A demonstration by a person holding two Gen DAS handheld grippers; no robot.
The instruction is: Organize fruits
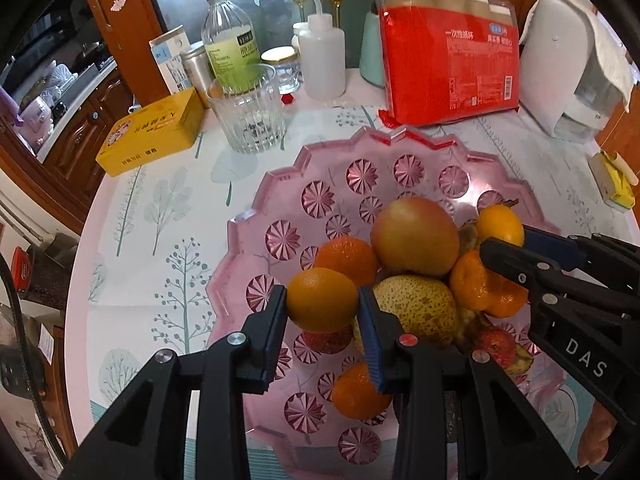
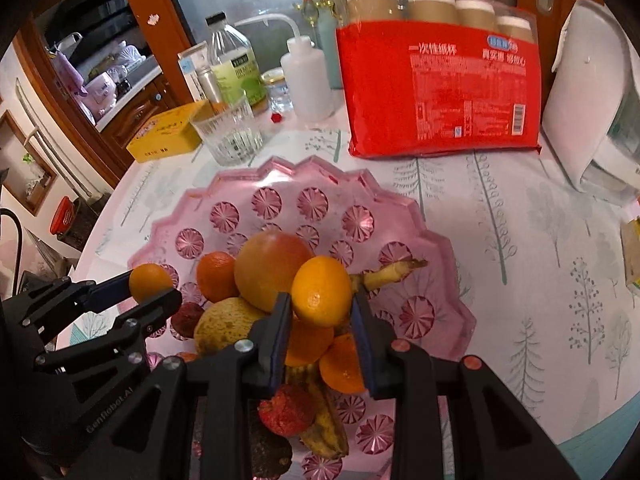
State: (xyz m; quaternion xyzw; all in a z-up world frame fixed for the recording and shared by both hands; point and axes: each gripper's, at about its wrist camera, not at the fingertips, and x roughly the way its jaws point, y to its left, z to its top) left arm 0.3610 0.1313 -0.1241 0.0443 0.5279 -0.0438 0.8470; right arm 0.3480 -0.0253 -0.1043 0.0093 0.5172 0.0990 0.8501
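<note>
A pink glass fruit bowl (image 1: pixel 280 184) (image 2: pixel 280 180) holds an apple (image 1: pixel 416 236) (image 2: pixel 268 272), a speckled pear (image 1: pixel 416 308) (image 2: pixel 224 324), several oranges, a strawberry (image 2: pixel 286 410) and a banana (image 2: pixel 392 270). My left gripper (image 1: pixel 323 304) is shut on an orange (image 1: pixel 322 300) above the bowl's left side; it shows in the right wrist view (image 2: pixel 150 282). My right gripper (image 2: pixel 322 296) is shut on another orange (image 2: pixel 322 292) above the fruit pile; this orange also shows in the left wrist view (image 1: pixel 500 224).
Behind the bowl stand a ribbed glass (image 1: pixel 250 116), a yellow tin (image 1: pixel 156 132), a green-label bottle (image 1: pixel 230 48), a white squeeze bottle (image 1: pixel 322 60), a red pack of paper cups (image 1: pixel 448 60) and a white appliance (image 1: pixel 568 72). The round table's edge (image 1: pixel 80 264) curves at left.
</note>
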